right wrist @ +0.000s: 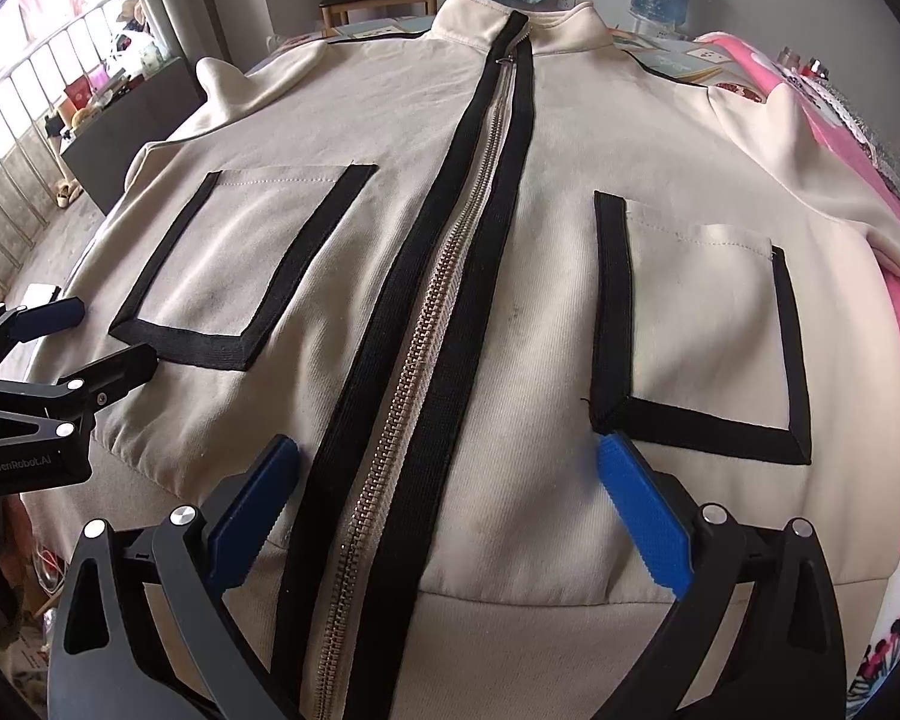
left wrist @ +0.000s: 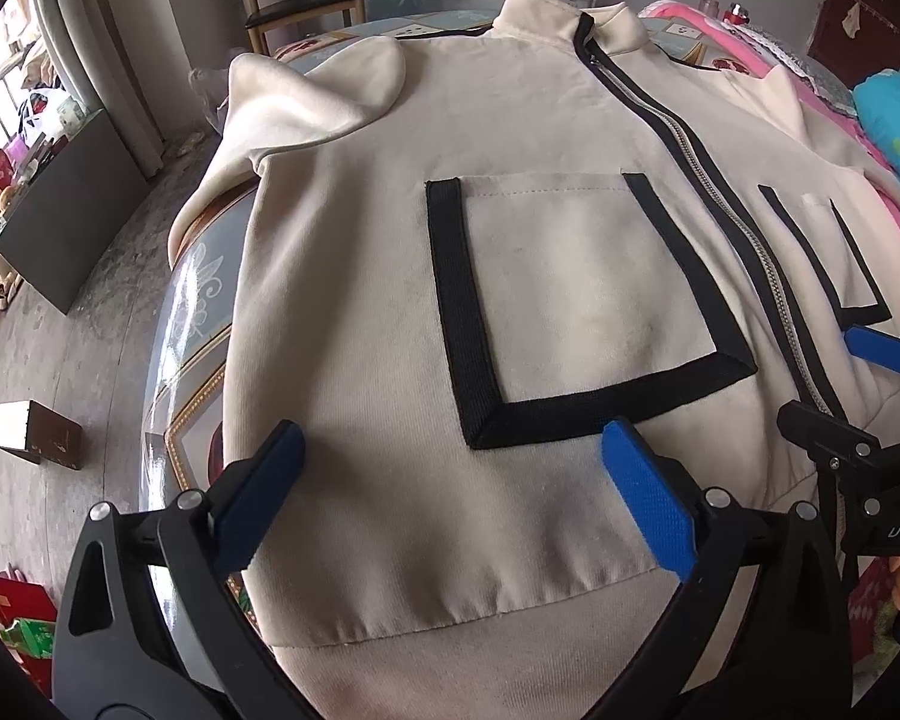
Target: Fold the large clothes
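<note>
Because it is made of soft, floppy cloth, the big cream zip-up jacket with black trim [right wrist: 510,276] will sag when lifted, so it is best pinched at its bottom hem. It is spread flat, front up and zipped, on the counter [left wrist: 192,312]. The left gripper [left wrist: 450,462] and right gripper [right wrist: 447,474] are held over the hem, jaws wide, nothing gripped.

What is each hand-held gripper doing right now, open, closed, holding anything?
Left hand-held gripper: open, holding nothing, above the zipped cream fabric jacket with black trim.
Right hand-held gripper: open, empty, straddling the jacket's metal zipper.
</note>
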### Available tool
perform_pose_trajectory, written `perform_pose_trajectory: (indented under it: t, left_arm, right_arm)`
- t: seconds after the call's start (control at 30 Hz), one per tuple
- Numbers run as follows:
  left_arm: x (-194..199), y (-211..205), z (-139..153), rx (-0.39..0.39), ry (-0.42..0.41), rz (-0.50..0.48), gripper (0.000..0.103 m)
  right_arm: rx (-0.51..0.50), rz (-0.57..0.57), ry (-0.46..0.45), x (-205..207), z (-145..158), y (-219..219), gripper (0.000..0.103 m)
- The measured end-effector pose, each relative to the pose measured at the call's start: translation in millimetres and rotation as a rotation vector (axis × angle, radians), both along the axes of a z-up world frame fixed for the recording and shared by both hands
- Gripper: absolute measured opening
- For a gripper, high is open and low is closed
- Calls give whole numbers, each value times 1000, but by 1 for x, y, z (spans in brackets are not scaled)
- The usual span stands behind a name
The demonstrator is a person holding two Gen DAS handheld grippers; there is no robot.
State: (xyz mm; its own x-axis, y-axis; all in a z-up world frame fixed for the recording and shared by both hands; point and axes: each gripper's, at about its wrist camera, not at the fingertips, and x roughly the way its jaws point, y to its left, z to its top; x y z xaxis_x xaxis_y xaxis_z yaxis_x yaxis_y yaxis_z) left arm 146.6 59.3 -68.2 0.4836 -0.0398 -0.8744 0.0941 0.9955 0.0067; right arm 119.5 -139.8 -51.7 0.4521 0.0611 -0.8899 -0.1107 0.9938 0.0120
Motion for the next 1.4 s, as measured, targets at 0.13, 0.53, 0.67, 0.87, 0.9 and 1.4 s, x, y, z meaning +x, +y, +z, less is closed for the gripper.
perform_pose_trajectory:
  t: [0.13,0.53,0.67,0.87,0.9,1.4]
  left_arm:
    - [0,0,0,-1,-3,2,97]
    - [0,3,2,-7,-1,-20,97]
    - [-5,26,21,-41,-77,18,97]
    - [7,131,62,-145,-219,237,97]
    - [12,153,63,-175,-216,284,97]
    - [115,338,-153,-1101,215,793,95]
  right_arm:
    - [-3,-1,-9,-1,0,0,97]
    - [10,53,1,2,4,0,97]
    - [55,50,-62,7,28,-1,97]
    - [117,85,-107,36,50,13,97]
    - [114,85,-106,42,49,16,97]
    - [-39,97,-46,83,30,50,83]
